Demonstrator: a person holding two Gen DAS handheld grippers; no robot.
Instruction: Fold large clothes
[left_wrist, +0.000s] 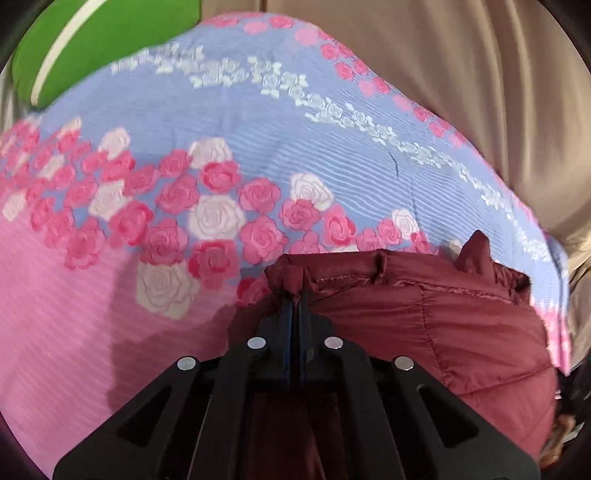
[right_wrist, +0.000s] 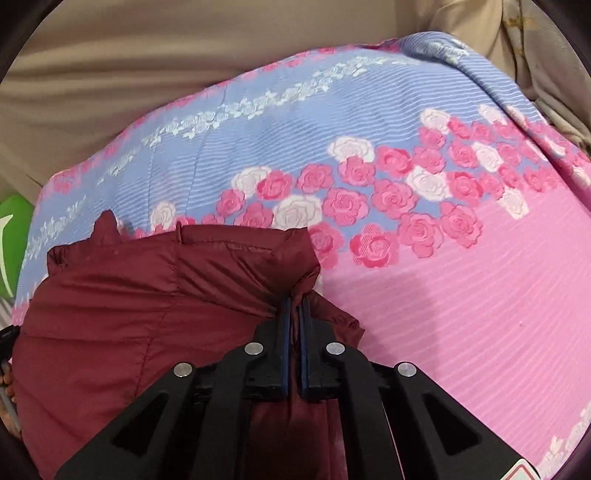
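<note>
Bedsheet (right_wrist: 461, 295) open right; jacket (right_wrist: 110, 314) blocks left.

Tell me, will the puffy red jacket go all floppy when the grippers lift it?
Probably floppy: the maroon jacket bunches and creases where the right gripper and left gripper pinch it. Its quilted padding suggests it is light for its size. The smooth, shiny fabric may slide easily over the flowered bedsheet.

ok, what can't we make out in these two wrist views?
- Jacket: lower part cut off by the bottom edge and hidden behind the left gripper; same in the right view behind the right gripper.
- Pinched fabric: how many layers, hidden between the closed fingers.
- Green object: cut by the frame edge, unidentifiable.
- Bedspread: blurred in the left view.
</note>
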